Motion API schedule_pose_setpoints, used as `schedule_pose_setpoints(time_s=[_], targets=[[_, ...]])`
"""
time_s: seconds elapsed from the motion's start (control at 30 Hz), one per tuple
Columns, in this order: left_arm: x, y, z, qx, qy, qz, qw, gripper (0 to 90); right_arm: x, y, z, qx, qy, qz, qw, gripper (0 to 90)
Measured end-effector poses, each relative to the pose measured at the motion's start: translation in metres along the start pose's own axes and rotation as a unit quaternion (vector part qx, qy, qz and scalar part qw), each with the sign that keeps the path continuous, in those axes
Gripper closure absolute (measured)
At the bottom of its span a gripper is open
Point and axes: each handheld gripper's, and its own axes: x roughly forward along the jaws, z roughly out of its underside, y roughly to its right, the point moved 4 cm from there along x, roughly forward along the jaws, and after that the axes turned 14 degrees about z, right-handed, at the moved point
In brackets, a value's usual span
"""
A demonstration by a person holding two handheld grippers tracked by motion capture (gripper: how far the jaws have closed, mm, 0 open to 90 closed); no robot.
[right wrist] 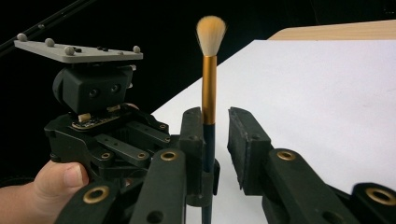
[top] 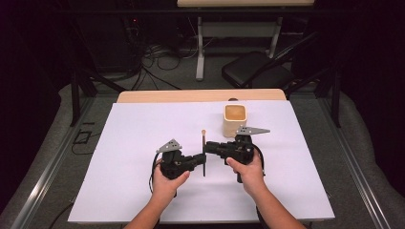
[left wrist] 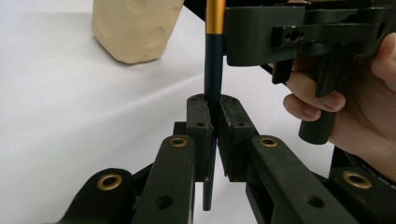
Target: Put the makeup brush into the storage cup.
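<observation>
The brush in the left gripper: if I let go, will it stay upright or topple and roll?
The brush is a thin, straight stick held upright by the left gripper, so it would likely topple if released. Its round handle looks apt to roll on the white table cover. It seems stiff and light; only the soft bristle tip should bend.

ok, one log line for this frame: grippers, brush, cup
left gripper: shut on brush | right gripper: open, jaws beside the handle | cup: upright, behind, apart

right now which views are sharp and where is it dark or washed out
High view: soft, white table sheet bright, surroundings nearly black. Left gripper view: brush handle crisp, sheet washed out, beige cup slightly soft. Right gripper view: bristles sharp against black, near fingers a little blurred.
</observation>
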Motion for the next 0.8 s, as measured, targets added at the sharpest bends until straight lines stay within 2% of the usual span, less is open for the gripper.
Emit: schedule_pose_setpoints(time_s=[0.47, 0.8], targets=[[0.0007, 0.0034, 0.0017, 0.036, -0.023, -0.027, 0.9987, 83.3, -0.0036, 0.0023, -0.0028, 0.024, -0.008, -0.007, 0.9997, 67.3], [0.0029, 0.0052, 0.0031, 0.046, -0.036, -0.037, 0.9976, 83.4, -0.0062, 0.001, -0.0057, 0.017, -0.013, 0.0, 0.9998, 67.4]])
